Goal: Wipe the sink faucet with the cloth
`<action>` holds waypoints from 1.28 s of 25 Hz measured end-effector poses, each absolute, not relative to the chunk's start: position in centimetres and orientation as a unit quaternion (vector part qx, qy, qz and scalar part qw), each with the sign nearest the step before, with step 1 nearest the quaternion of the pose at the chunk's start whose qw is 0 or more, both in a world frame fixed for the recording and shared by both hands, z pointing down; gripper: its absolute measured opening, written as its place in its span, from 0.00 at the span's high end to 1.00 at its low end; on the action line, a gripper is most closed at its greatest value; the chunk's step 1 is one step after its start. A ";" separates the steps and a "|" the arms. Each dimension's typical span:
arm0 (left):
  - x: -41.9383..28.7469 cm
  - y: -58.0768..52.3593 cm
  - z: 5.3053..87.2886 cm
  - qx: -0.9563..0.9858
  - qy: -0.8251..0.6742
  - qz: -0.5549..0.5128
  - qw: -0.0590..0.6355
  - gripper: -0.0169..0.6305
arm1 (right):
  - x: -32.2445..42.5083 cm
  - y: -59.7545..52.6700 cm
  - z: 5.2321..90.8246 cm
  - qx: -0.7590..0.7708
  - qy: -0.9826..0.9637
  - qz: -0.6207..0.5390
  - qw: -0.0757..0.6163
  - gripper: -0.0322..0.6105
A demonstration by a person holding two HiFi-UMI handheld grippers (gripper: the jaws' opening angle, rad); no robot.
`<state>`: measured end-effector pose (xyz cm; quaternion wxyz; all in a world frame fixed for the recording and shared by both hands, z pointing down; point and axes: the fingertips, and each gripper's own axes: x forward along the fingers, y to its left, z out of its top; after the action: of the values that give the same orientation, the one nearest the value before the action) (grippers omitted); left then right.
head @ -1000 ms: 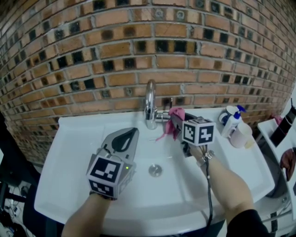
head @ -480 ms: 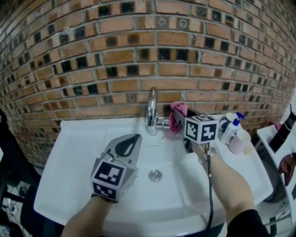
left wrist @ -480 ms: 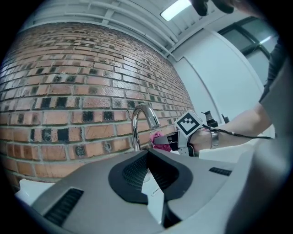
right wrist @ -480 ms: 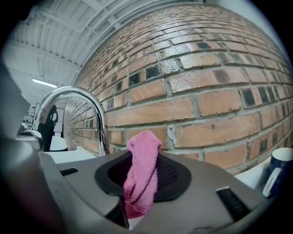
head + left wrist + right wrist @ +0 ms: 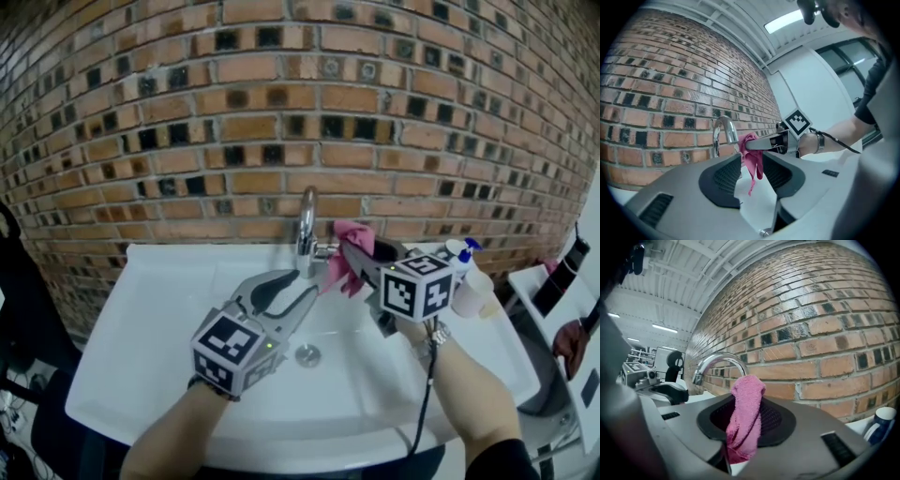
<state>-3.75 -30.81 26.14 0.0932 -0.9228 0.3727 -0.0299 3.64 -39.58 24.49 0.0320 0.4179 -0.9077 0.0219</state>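
Clamping the pink cloth (image 5: 339, 272), the right gripper (image 5: 349, 247) holds it at 3 o'clock of the faucet (image 5: 306, 225); the left gripper (image 5: 305, 284) is opening its jaws, with nothing between them.

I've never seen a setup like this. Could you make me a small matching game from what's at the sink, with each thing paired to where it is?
Things:
1. pink cloth
2. faucet
3. drain
4. pump bottle

Places:
A. at the bottom of the sink
B. on the sink's far right corner
C. pinched in the fingers of the right gripper
D. upright at the sink's back edge, in front of the brick wall

Pairs: 1-C, 2-D, 3-A, 4-B
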 end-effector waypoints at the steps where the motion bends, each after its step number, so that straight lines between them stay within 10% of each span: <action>1: -3.2 -30.5 26.3 -0.926 0.365 -0.034 0.089 0.71 | 3.3 -38.5 24.4 0.407 -0.913 0.022 0.034 0.78; 18: 0.7 -26.5 25.9 -0.934 0.339 -0.055 0.103 0.55 | -0.9 -27.5 23.5 0.281 -0.957 0.051 0.040 0.77; 32: -2.3 -25.6 24.8 -0.920 0.379 -0.036 0.096 0.82 | -2.7 -26.0 21.9 0.323 -0.946 0.007 0.012 0.61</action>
<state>-2.35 -25.62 24.76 0.0956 -0.9198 0.3789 -0.0358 -2.74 -26.01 21.89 0.0116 0.3230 -0.9463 0.0073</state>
